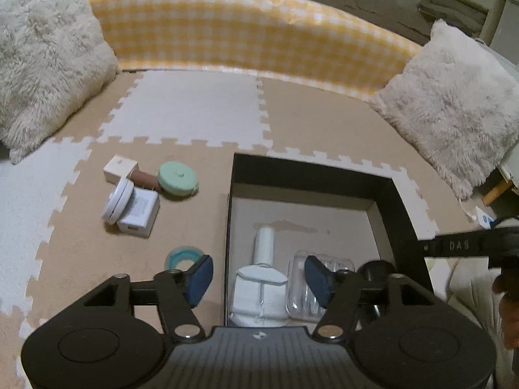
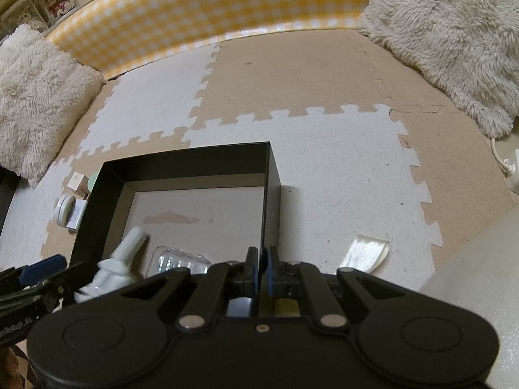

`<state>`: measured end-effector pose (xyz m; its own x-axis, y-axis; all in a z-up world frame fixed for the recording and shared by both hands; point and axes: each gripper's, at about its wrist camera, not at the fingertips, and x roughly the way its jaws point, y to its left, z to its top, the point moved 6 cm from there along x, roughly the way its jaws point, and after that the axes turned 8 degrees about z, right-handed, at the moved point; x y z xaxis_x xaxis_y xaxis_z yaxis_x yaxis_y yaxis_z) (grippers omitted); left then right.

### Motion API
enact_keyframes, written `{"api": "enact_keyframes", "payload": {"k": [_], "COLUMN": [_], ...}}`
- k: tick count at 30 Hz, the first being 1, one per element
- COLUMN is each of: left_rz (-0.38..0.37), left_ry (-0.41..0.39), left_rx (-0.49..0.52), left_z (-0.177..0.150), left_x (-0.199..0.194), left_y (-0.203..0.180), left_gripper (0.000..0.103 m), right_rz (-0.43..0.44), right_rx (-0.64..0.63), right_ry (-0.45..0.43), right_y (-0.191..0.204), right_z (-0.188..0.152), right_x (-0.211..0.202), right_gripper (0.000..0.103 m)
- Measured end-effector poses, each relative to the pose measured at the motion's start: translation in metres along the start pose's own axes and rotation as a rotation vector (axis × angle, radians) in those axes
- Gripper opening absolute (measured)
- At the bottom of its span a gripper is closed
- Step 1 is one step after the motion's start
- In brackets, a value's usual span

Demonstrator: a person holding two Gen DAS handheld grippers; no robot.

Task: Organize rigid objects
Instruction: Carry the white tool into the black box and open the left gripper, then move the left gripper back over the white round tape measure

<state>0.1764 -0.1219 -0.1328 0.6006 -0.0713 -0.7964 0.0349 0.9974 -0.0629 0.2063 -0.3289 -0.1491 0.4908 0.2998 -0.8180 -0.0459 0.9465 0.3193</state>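
Left tongs stand open w/ nothing between the blue pads, hanging over the near-left corner of the black box. Right tongs are pinched shut on the box's near right wall, prob. steadying it.

Inside the box, near end: white bottle lying w/ its neck pointing far, clear plastic case just right of it, a dark item behind the right pad, can't tell what.

Step, as I read it: a drop-off looks done, left tongs free for the next pick. Still out on the mat, left of the box: teal tape ring nearest, then white charger w/ a white round tin leaning on it, brown tube, small cream box, mint round case. Next move prob. needs a swing left and down to the ring; it lies flat, so pads must straddle its rim.

Surface: tan/white foam puzzle mat. Yellow gingham bumper along the far edge, fluffy white cushions at both far corners. Shelves w/ clutter beyond, dim.
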Motion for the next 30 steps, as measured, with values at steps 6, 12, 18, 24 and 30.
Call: {"api": "enact_keyframes", "payload": {"k": [6, 12, 18, 24, 30], "left_rz": [-0.017, -0.033, -0.037, -0.041, -0.045], "left_ry": [0.048, 0.071, 0.07, 0.071, 0.047], "left_rx": [0.039, 0.072, 0.086, 0.101, 0.102], "left_z": [-0.01, -0.014, -0.015, -0.015, -0.012], "left_x": [-0.004, -0.01, -0.016, -0.019, -0.024], "left_y": [-0.003, -0.008, -0.01, -0.011, -0.01], "left_gripper": [0.073, 0.084, 0.094, 0.101, 0.103], "right_rz": [0.001, 0.0, -0.001, -0.006, -0.01], "right_rx": [0.001, 0.001, -0.001, -0.007, -0.014], "right_ry": [0.001, 0.001, 0.002, 0.005, 0.006], "right_y": [0.0, 0.0, 0.0, 0.0, 0.001], "right_z": [0.0, 0.0, 0.0, -0.001, -0.001], "right_x": [0.0, 0.0, 0.0, 0.001, 0.001], "right_gripper": [0.006, 0.006, 0.006, 0.006, 0.006]}}
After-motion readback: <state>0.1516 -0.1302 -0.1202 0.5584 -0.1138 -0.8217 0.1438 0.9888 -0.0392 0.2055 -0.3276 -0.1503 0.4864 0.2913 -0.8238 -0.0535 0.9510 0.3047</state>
